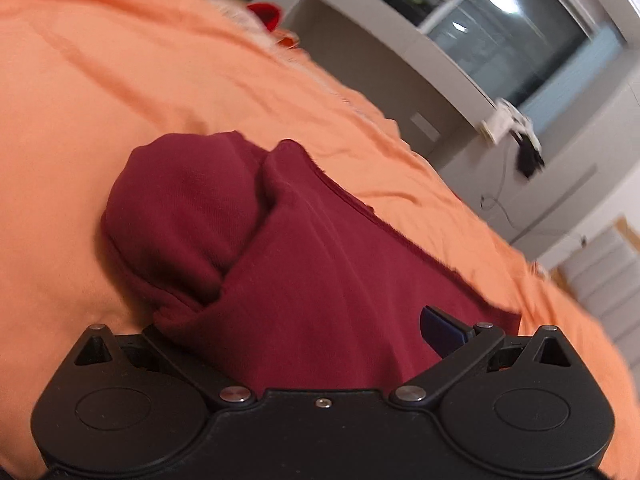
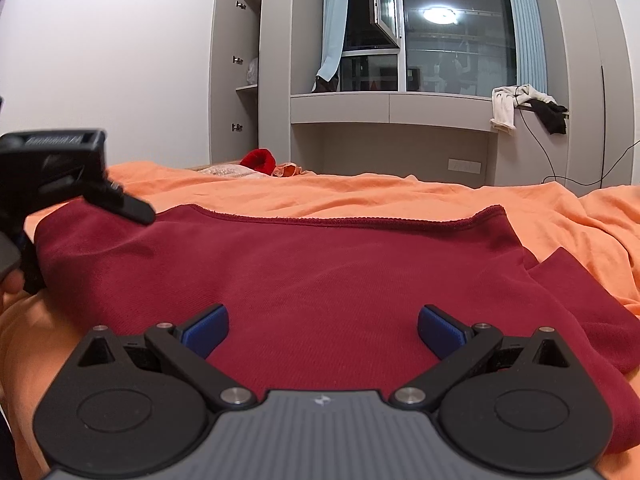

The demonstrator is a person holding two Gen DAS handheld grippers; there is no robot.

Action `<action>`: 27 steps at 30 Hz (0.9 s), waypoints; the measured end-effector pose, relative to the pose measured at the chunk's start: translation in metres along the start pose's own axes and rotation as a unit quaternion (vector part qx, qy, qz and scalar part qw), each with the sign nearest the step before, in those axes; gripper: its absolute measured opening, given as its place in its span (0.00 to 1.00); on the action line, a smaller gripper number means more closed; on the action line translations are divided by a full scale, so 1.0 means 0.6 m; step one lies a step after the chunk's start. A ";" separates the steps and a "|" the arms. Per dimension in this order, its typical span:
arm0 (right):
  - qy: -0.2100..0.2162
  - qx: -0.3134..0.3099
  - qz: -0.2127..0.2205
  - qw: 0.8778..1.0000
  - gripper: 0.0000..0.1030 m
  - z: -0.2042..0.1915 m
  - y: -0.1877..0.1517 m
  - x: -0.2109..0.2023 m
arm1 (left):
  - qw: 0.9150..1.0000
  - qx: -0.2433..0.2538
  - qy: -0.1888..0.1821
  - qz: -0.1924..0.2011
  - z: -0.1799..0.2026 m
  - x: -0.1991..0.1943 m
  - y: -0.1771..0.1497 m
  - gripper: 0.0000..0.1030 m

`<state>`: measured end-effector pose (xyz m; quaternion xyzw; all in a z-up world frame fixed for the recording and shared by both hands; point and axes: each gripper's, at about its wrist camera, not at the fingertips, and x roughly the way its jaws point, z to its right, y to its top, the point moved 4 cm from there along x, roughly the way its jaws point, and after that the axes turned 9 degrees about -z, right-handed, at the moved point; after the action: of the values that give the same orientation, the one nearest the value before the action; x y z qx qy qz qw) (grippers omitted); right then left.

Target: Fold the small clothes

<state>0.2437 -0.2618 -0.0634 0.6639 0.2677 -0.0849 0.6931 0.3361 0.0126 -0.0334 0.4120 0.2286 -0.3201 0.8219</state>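
Note:
A dark red garment [image 2: 320, 280] lies spread on the orange bedsheet [image 2: 400, 196], its hem running across the far side. My right gripper [image 2: 323, 330] is open just above the garment's near part, blue pads [image 2: 440, 332] wide apart and empty. In the left wrist view the same garment [image 1: 312, 272] is draped between the fingers of my left gripper [image 1: 320, 332], with a bunched fold at the left. Only the right blue pad [image 1: 442, 330] shows; cloth hides the left one. The left gripper also shows in the right wrist view [image 2: 60, 184], at the garment's left edge.
A bright red item [image 2: 259, 159] and pale cloth lie at the bed's far edge. Beyond are a grey window bench [image 2: 392, 108] with white and black clothes [image 2: 520, 108] hung on it, an open cupboard [image 2: 236, 72] and a trailing cable [image 2: 560, 172].

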 end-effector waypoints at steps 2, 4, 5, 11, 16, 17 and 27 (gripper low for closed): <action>0.000 0.000 0.000 1.000 1.00 0.000 0.000 0.000 | 1.000 0.029 0.009 0.009 0.005 -0.005 -0.011 0.99; -0.001 -0.001 0.001 1.000 1.00 0.001 0.000 0.000 | 0.999 0.046 0.015 0.015 0.008 -0.009 -0.019 0.99; 0.000 0.000 0.001 1.000 1.00 0.001 0.001 0.000 | 0.998 0.053 0.018 0.017 0.011 -0.010 -0.021 0.99; 0.000 -0.001 0.001 1.000 1.00 0.001 0.001 0.000 | 0.998 0.058 0.025 0.018 0.012 -0.012 -0.024 0.99; 0.000 -0.001 0.001 1.000 1.00 0.001 0.001 0.000 | 0.998 0.063 0.026 0.018 0.009 -0.011 -0.027 0.99; 0.000 -0.001 0.001 1.000 1.00 0.001 0.000 0.001 | 0.997 0.064 0.027 0.018 0.009 -0.011 -0.027 0.99; 0.000 -0.001 0.001 1.000 1.00 0.001 0.000 0.001 | 0.997 0.064 0.039 0.026 0.019 -0.013 -0.032 0.99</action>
<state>0.2445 -0.2623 -0.0635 0.6638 0.2669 -0.0841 0.6936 0.3182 -0.0031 -0.0320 0.4820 0.2291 -0.2961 0.7922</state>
